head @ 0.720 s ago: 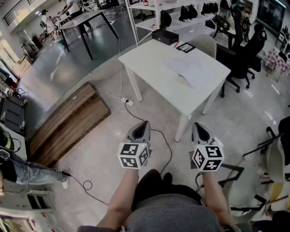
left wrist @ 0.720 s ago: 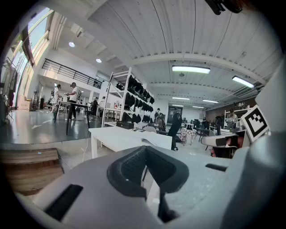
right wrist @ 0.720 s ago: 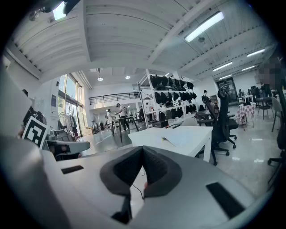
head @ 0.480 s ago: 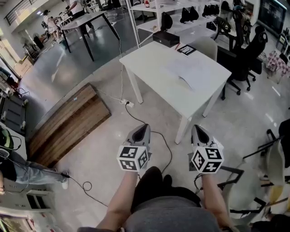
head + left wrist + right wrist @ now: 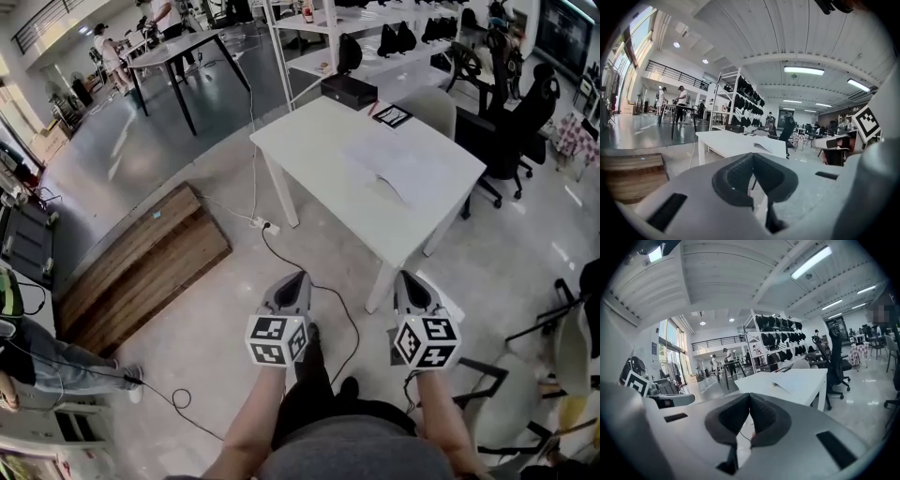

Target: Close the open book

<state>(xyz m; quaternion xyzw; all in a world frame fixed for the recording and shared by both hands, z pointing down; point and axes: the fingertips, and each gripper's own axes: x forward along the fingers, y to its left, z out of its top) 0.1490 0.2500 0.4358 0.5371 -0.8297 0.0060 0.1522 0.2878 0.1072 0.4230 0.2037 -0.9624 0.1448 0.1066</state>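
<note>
The left tool [image 5: 299, 276] is closed, its two dark pads pressed together with nothing between them. The right tool [image 5: 405, 275] is closed and empty in the same way. The person holds both side by side, low in front, tipped a little downward and pointing toward the white worktop [image 5: 309, 141]. They are well apart from it. The open book [image 5: 380, 161] lies flat near the middle of the worktop, with one page [image 5: 394, 186] curling up a bit. The book is pale and hard to see against the white top. At the far edge of the worktop sit a black box [image 5: 349, 90] and a small dark-framed card [image 5: 392, 115]. Between the tools and the worktop is floor, and a black cable [image 5: 352, 319] snakes across it toward a white plug strip [image 5: 263, 226] near a worktop leg. A flat wooden platform [image 5: 141, 267] lies on the floor to the left. A grey chair [image 5: 429, 94] stands at the far side of the worktop and a black office chair [image 5: 516, 117] at its right side. Behind them are white shelves [image 5: 375, 37] with black bags.
</note>
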